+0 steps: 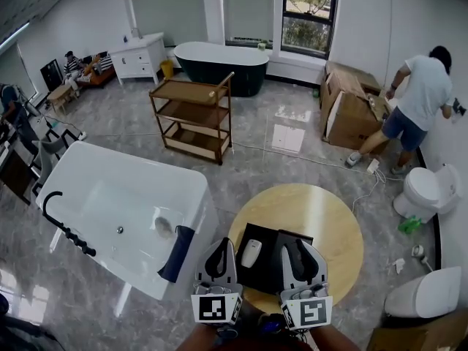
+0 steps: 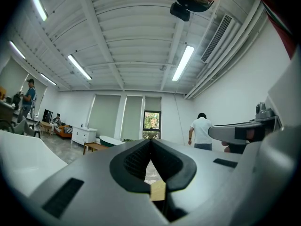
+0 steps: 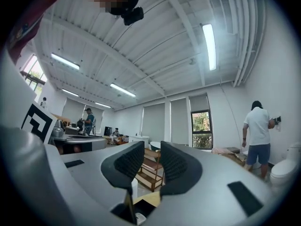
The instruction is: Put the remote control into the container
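While both tools hang level over the near edge of the round wooden worktop [image 1: 322,218], the white remote [image 1: 251,252] is lying inside the black container [image 1: 267,270], on its left side. The container sits on the near part of the worktop, a bit left of the middle.

Left tool [image 1: 219,251] is over the container's left edge, just beside the remote and not touching it. From its own camera the left tool [image 2: 151,142] is clenched, tips pressed together with nothing caught between them, only a sliver of worktop showing through the gap lower down.

Right tool [image 1: 300,248] hangs over the right side of the container. Its own view shows the right tool [image 3: 152,147] released, a clear gap between the pads and nothing in there, just the room behind. Down at the bottom of that view you can make out a bit of the container and a corner of the remote [image 3: 139,218].

Off the worktop's left edge stands a white bathtub [image 1: 117,210] on the floor, a wooden trolley [image 1: 194,115] past the far edge, and a person [image 1: 420,101] over at the right wall.
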A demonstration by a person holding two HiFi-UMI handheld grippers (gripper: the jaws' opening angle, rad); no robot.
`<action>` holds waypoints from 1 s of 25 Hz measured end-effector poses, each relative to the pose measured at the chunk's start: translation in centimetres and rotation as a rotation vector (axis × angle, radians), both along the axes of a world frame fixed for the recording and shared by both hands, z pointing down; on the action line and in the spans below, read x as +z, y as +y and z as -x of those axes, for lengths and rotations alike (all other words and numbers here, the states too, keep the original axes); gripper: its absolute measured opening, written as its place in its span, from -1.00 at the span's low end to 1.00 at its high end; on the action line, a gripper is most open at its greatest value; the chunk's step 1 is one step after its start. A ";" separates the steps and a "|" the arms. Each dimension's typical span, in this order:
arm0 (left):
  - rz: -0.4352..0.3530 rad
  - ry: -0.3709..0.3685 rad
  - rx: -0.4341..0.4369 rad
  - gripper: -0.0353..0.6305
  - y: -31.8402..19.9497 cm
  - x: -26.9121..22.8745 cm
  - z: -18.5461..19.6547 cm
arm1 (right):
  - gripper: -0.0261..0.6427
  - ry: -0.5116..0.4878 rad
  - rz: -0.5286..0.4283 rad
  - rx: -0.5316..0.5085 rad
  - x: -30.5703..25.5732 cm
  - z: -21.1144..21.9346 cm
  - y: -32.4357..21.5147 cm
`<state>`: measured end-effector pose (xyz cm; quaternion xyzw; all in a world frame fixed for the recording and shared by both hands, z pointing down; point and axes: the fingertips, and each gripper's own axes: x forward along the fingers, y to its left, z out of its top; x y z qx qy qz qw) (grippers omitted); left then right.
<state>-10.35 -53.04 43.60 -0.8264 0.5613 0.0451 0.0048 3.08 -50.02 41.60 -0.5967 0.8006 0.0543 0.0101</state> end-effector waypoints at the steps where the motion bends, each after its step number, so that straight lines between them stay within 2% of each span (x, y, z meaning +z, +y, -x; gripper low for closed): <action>1: -0.001 0.001 0.000 -0.85 0.0 -0.1 -0.1 | -0.58 0.004 -0.008 0.003 -0.2 0.0 0.1; 6: -0.008 0.005 0.006 -0.85 0.5 -0.5 -0.7 | -0.78 -0.005 -0.024 -0.006 -1.0 0.0 0.3; 9: -0.018 0.005 0.015 -0.85 1.0 -0.8 -0.9 | -0.83 -0.010 -0.020 -0.005 -1.0 0.2 0.4; 25: -0.004 0.009 0.052 -0.85 2.4 -1.1 -2.6 | -0.85 -0.035 -0.009 0.028 -0.9 -1.4 1.5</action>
